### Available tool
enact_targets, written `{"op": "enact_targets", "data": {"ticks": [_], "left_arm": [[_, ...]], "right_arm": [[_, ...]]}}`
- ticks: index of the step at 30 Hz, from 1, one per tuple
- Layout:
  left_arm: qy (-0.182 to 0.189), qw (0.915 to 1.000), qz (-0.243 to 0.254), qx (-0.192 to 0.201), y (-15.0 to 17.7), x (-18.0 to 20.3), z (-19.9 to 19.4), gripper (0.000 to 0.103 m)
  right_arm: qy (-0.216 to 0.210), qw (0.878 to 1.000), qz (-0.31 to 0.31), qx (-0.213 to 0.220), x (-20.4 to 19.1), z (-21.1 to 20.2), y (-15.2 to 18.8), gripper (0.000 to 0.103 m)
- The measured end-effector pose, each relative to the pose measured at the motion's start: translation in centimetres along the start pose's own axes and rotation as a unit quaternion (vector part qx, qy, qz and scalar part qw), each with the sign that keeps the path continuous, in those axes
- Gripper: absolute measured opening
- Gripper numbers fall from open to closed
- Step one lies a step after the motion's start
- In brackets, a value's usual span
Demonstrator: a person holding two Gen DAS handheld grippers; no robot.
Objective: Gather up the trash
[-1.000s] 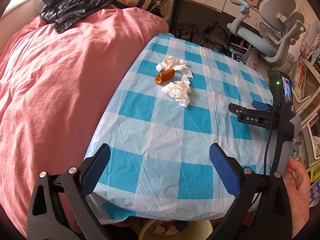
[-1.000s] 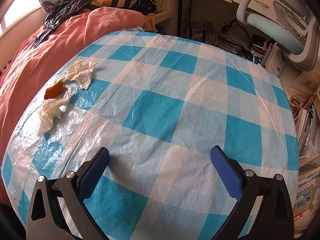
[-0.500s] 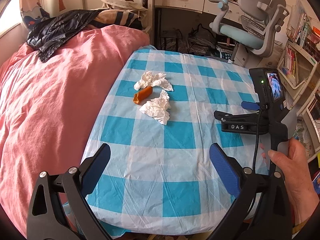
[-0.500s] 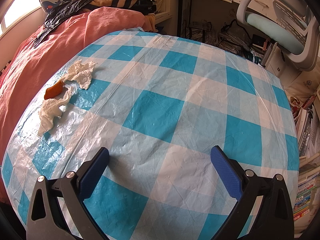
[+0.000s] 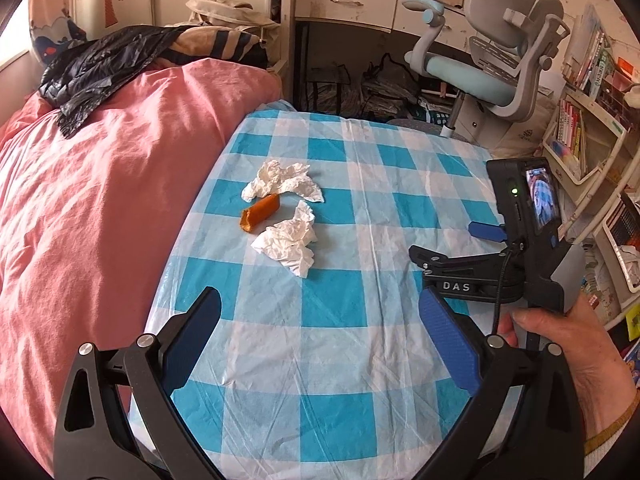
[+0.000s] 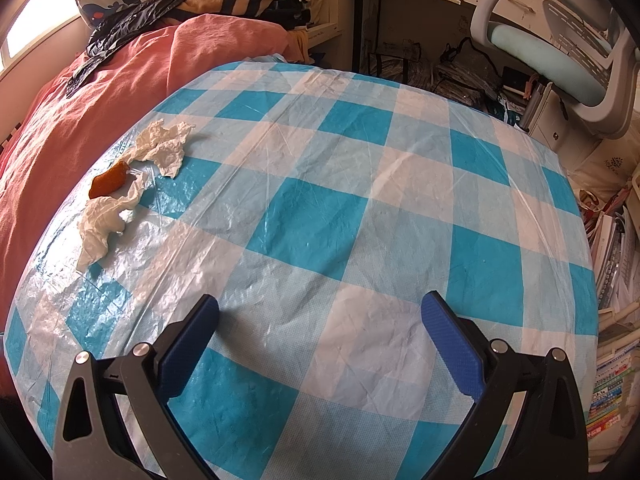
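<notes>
Two crumpled white tissues and an orange scrap lie on the blue-and-white checked tablecloth (image 5: 340,300). The far tissue (image 5: 284,182), the orange scrap (image 5: 260,212) and the near tissue (image 5: 290,242) sit close together near the table's left edge. In the right wrist view they are at the far left: far tissue (image 6: 164,146), scrap (image 6: 108,180), near tissue (image 6: 104,224). My left gripper (image 5: 320,332) is open and empty, well short of the trash. My right gripper (image 6: 320,332) is open and empty above the cloth; it also shows in the left wrist view (image 5: 460,256).
A bed with a pink duvet (image 5: 100,200) and a black jacket (image 5: 100,68) borders the table's left side. A grey office chair (image 5: 500,64) and desk drawers stand beyond the far edge. Bookshelves (image 5: 580,128) and stacked books (image 6: 612,380) crowd the right.
My left gripper's view has tilted up and moved back, then come a little closer to the trash. The right gripper has shifted slightly forward. The trash has not moved.
</notes>
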State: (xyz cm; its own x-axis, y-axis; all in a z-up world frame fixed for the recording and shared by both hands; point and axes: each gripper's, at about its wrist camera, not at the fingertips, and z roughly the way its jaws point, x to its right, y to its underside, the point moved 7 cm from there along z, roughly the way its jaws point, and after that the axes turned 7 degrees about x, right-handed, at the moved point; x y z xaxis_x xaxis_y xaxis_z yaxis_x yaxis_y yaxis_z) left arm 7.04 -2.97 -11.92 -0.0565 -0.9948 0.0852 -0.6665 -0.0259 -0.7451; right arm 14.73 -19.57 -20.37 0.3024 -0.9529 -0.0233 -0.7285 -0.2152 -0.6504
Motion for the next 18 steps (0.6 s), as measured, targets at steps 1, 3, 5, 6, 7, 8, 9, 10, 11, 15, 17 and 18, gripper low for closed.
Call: {"op": "enact_targets", "data": {"ticks": [1, 3, 5, 6, 7, 8, 9, 10, 11, 15, 17, 18], "left_arm": [[0.006, 1.0000, 0.007, 0.002, 0.0, 0.4, -0.1, 0.096], [0.015, 0.9996, 0.022, 0.006, -0.1, 1.4, -0.4, 0.096], [0.024, 0.9991, 0.035, 0.009, 0.0, 2.2, -0.6, 0.096], [0.030, 0.9988, 0.039, 0.010, 0.0, 2.6, -0.7, 0.096], [0.034, 0.9984, 0.043, 0.011, 0.1, 2.9, -0.8, 0.096], [0.038, 0.9981, 0.048, 0.012, 0.1, 3.2, -0.9, 0.096], [0.044, 0.9977, 0.051, 0.012, 0.2, 3.5, -1.0, 0.096], [0.048, 0.9973, 0.054, 0.012, 0.2, 3.7, -1.1, 0.096], [0.052, 0.9969, 0.057, 0.013, 0.3, 4.0, -1.2, 0.096], [0.067, 0.9955, 0.064, 0.018, 0.3, 4.8, -1.7, 0.096], [0.069, 0.9951, 0.068, 0.021, 0.3, 5.0, -1.8, 0.096], [0.068, 0.9950, 0.069, 0.022, 0.3, 5.0, -1.9, 0.096]], "right_arm": [[0.000, 1.000, 0.001, 0.000, 0.0, 0.0, 0.1, 0.097], [0.000, 1.000, 0.000, -0.002, 0.0, 0.0, 0.1, 0.097], [-0.001, 1.000, -0.001, -0.002, -0.1, -0.1, 0.2, 0.097], [-0.001, 1.000, -0.001, -0.002, -0.1, -0.1, 0.2, 0.097], [-0.001, 1.000, -0.001, -0.002, -0.1, -0.1, 0.2, 0.097], [-0.001, 1.000, -0.001, -0.001, -0.1, -0.1, 0.2, 0.097], [-0.001, 1.000, -0.001, -0.001, -0.1, -0.1, 0.2, 0.097], [-0.001, 1.000, -0.001, -0.001, -0.1, -0.1, 0.2, 0.097], [0.000, 1.000, -0.001, -0.001, -0.1, -0.1, 0.2, 0.097], [0.000, 1.000, -0.001, -0.001, -0.2, -0.2, 0.2, 0.097], [0.000, 1.000, -0.001, -0.001, -0.2, -0.2, 0.2, 0.097], [0.000, 1.000, -0.001, -0.001, -0.2, -0.2, 0.3, 0.097]]}}
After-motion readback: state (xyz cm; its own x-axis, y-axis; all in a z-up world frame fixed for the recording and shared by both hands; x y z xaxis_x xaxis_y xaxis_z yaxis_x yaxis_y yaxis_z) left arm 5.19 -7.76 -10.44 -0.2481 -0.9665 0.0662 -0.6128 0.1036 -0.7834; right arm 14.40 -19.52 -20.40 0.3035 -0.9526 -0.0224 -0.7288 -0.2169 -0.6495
